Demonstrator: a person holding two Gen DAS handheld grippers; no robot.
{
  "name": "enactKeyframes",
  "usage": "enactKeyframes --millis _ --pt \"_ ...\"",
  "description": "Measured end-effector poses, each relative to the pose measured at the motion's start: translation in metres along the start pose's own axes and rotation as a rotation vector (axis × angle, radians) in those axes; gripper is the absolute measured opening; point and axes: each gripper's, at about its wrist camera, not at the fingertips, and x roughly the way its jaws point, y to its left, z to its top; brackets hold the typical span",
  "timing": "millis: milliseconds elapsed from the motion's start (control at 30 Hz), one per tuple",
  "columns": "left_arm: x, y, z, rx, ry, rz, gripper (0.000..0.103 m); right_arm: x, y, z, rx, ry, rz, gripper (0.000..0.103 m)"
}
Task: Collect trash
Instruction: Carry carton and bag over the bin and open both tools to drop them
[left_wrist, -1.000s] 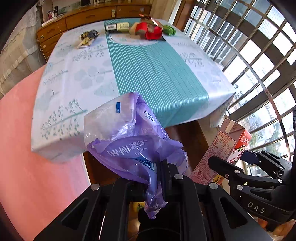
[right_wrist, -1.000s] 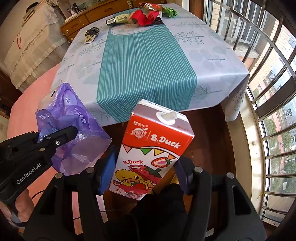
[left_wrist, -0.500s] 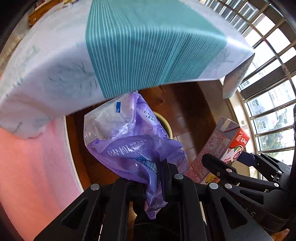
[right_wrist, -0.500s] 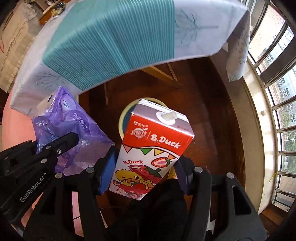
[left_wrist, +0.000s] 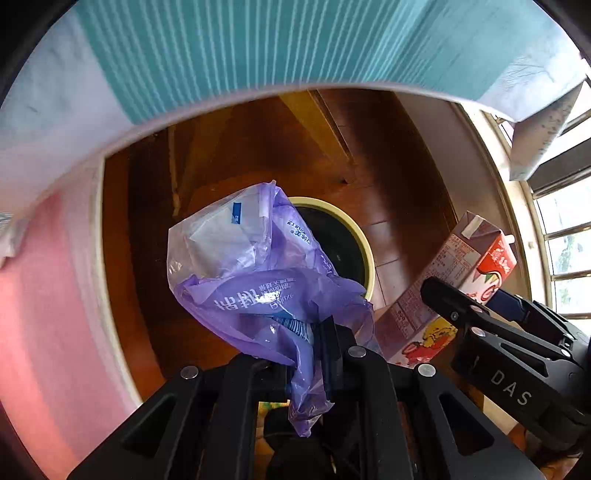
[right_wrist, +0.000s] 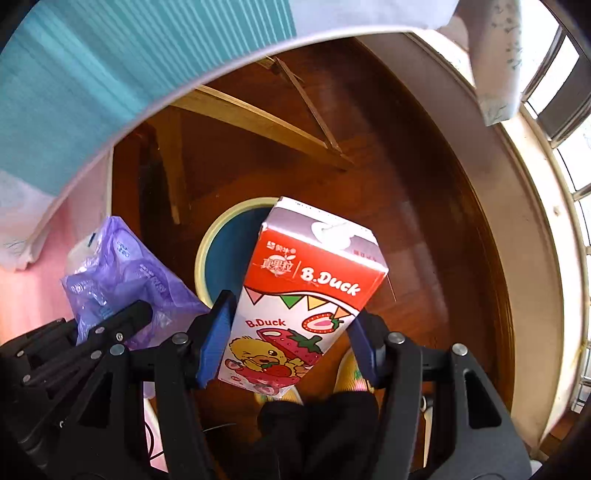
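My left gripper (left_wrist: 303, 350) is shut on a crumpled purple plastic bag (left_wrist: 255, 273), held above a round bin with a cream rim (left_wrist: 364, 243) on the wooden floor. My right gripper (right_wrist: 288, 343) is shut on a red and white B.Duck carton (right_wrist: 306, 291), tilted, held over the same bin (right_wrist: 207, 251). The carton also shows in the left wrist view (left_wrist: 458, 280), to the right of the bag, with the right gripper's finger (left_wrist: 465, 314) across it. The bag shows at the left of the right wrist view (right_wrist: 122, 273).
The table's hanging cloth, teal striped with white sides (left_wrist: 258, 48), overhangs the top of both views. Wooden table legs (right_wrist: 266, 122) stand beyond the bin. A pink rug (left_wrist: 40, 314) lies on the left. A window sill and bars (left_wrist: 554, 229) run on the right.
Both grippers have tilted down and dropped below the table edge. The tabletop has left view and the bin on the floor now lies under the bag and the carton.
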Motion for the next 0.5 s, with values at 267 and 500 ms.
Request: enactKeyframes --millis 267,500 --pt "0.065 0.016 0.007 -0.024 0.008 -0.002 0.051 0.065 -0.002 0.014 -0.045 0.002 -0.014 0.056" --pt "0.091 0.049 0.009 -0.093 0.025 0.034 0.085 0.105 -0.006 0.015 -0.070 0.025 -0.025 0.056"
